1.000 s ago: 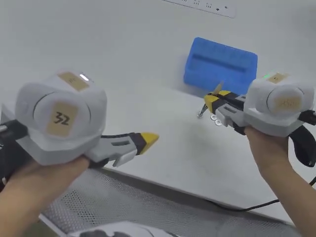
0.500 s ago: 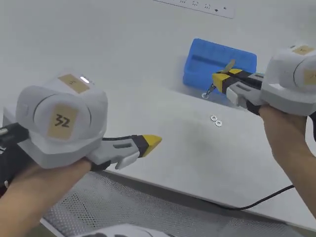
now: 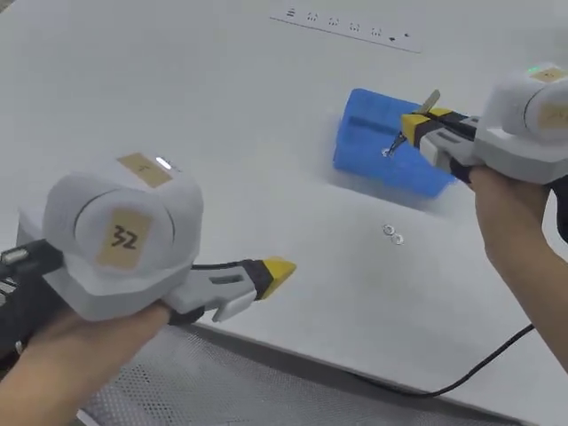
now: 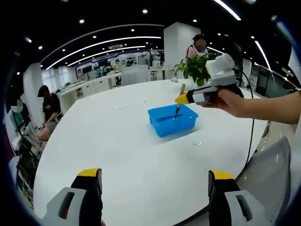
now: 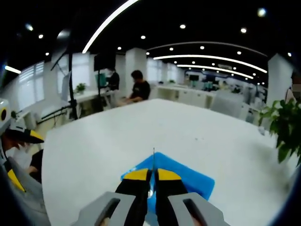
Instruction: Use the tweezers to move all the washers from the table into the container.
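Observation:
My right gripper (image 3: 415,125) is shut on a pair of metal tweezers (image 3: 396,142) and hangs over the blue container (image 3: 362,138). The tweezers' tips point down into it, with what looks like a small washer (image 3: 388,153) at them. Two washers (image 3: 393,234) lie on the white table in front of the container. In the right gripper view the jaws (image 5: 151,175) are pressed together on the tweezers (image 5: 153,157) above the container (image 5: 190,180). My left gripper (image 4: 155,176) stands open and empty near the table's front edge, far from the container (image 4: 171,120) and the washers (image 4: 196,142).
The white table (image 3: 177,106) is wide and bare around the container. A black cable (image 3: 461,377) trails over its front right edge. A mesh chair back (image 3: 204,382) sits below the front edge. People sit at desks in the background, and a plant (image 5: 284,122) stands behind.
My right gripper has risen from beside the washers on the table and moved back, with the tweezers, over the blue container. The left gripper has stayed put; the head camera tilted.

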The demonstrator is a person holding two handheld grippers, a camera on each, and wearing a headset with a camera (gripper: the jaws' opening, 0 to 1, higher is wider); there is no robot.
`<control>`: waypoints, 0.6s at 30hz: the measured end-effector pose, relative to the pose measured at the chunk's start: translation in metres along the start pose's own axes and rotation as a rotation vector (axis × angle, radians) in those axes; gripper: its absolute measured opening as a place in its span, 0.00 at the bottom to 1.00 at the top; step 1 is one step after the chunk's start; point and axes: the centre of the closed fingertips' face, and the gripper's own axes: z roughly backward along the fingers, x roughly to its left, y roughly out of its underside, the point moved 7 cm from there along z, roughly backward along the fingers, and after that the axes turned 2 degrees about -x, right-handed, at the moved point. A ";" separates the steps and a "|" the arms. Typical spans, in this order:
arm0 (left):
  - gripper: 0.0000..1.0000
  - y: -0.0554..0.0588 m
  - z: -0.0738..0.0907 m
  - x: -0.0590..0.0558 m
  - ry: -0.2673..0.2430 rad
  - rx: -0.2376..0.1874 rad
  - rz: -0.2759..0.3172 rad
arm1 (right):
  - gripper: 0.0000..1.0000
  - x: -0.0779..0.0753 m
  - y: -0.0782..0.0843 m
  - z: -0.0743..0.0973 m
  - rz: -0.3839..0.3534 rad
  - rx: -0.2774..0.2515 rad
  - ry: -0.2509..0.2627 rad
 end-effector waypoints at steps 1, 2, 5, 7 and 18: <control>0.96 -0.001 0.000 0.000 -0.002 -0.002 -0.002 | 0.00 -0.001 -0.001 -0.001 -0.009 -0.004 0.004; 0.96 -0.001 0.001 0.001 -0.004 -0.003 -0.003 | 0.00 -0.003 0.000 -0.004 -0.009 -0.001 0.005; 0.96 -0.002 0.001 0.002 -0.007 -0.006 -0.003 | 0.00 -0.008 0.005 -0.013 -0.005 0.017 0.013; 0.95 -0.002 0.001 0.002 -0.007 -0.006 -0.006 | 0.00 -0.009 0.013 -0.019 -0.021 0.033 0.017; 0.95 0.000 -0.001 0.003 -0.012 -0.008 0.003 | 0.01 -0.009 0.037 -0.023 -0.004 0.096 0.043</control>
